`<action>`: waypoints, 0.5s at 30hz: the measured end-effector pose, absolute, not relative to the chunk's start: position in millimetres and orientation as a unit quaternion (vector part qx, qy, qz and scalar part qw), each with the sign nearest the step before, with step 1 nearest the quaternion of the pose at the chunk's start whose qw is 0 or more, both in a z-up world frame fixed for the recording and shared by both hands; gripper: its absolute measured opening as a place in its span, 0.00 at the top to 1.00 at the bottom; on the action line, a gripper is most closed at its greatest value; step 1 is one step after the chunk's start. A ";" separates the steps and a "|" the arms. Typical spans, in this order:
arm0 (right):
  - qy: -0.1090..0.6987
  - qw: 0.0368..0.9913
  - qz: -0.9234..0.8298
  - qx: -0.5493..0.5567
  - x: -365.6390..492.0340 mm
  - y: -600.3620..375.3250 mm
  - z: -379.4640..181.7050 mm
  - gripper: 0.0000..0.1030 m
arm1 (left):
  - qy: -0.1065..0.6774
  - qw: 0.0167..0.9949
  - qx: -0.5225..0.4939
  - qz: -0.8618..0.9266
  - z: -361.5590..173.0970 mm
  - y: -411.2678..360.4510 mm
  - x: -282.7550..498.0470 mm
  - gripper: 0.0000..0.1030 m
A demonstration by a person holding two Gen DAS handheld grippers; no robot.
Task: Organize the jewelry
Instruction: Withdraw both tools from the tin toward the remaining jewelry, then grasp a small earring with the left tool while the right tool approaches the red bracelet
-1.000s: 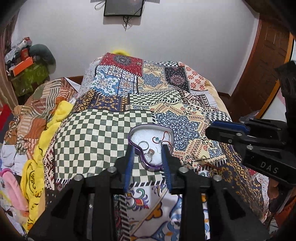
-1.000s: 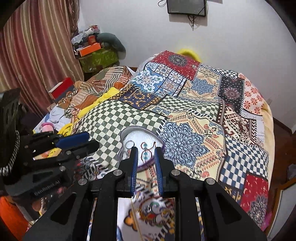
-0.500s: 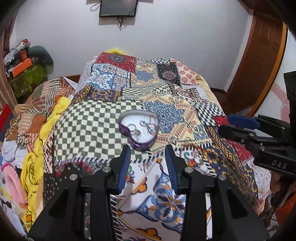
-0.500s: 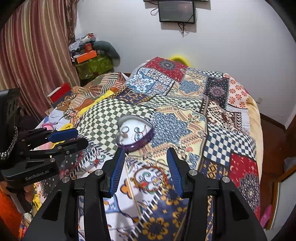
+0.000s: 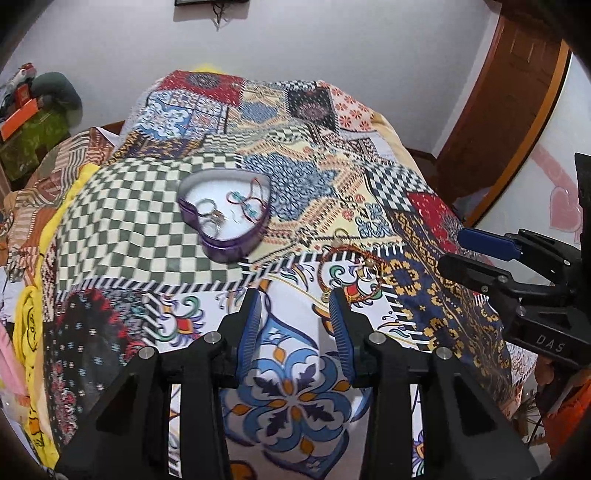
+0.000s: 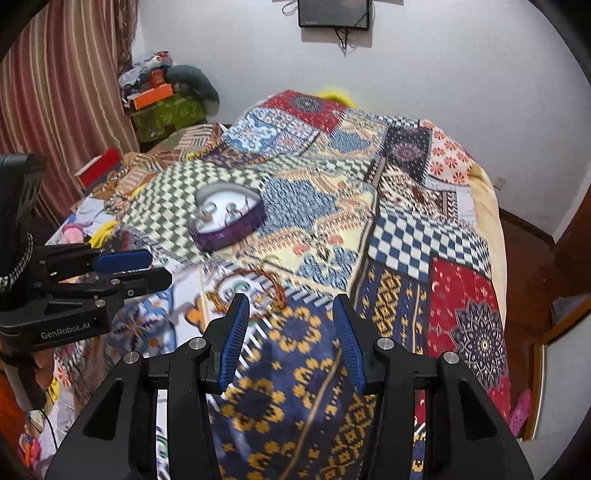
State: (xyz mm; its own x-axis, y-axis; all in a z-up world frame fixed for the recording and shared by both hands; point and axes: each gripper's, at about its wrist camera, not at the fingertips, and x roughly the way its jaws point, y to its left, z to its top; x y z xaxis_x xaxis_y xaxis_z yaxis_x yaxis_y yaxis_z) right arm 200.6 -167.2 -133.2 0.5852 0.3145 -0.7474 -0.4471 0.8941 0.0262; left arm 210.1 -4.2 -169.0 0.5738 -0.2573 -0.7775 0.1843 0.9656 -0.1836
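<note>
1. Your left wrist camera gives you the clearer look into the purple heart-shaped box [image 5: 225, 221]: rings and a red-wire piece lie on its white floor. The right wrist camera shows the same box [image 6: 225, 218] blurred, so its contents cannot be told apart there.
2. Only the right wrist camera takes in the striped curtain [image 6: 62, 110], the wall-mounted screen [image 6: 334, 14] in full and the green storage box [image 6: 168, 112] with an orange carton on top. Only the left one shows the wooden door frame [image 5: 506, 110].
3. The box sits on the green-checked patch of the patchwork bedspread [image 5: 122, 229]. A red-and-gold bangle [image 5: 351, 273] lies loose on the spread, nearer to you than the box and apart from it; the right camera shows the bangle [image 6: 247, 291] just beyond the left fingertip of your right gripper.
4. Your left gripper [image 5: 295, 299] hovers over the spread, pointed between box and bangle, fingers spread apart with nothing between them.
5. Your right gripper [image 6: 290, 306] hangs over the navy-and-gold patch, fingers also wide apart and empty.
6. Readable writing: "DAS" on the right gripper's body in the left view, "GenRobot.AI" on the left gripper's body in the right view.
</note>
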 end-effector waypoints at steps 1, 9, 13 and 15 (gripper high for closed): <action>0.404 0.886 0.213 -0.082 201.3 -169.7 -135.7 0.58 | 0.447 0.884 -0.040 -0.127 -171.9 -6.8 211.7 0.64; 0.426 0.877 0.212 -0.064 210.2 -181.8 -155.2 0.58 | 0.450 0.883 -0.040 -0.129 -181.9 -18.3 226.3 0.64; 0.430 0.875 0.215 -0.058 214.6 -181.5 -161.1 0.58 | 0.447 0.884 -0.040 -0.132 -182.4 -21.7 239.1 0.64; 0.432 0.874 0.217 -0.056 216.4 -181.4 -163.2 0.58 | 0.451 0.881 -0.039 -0.139 -184.0 -24.5 246.0 0.72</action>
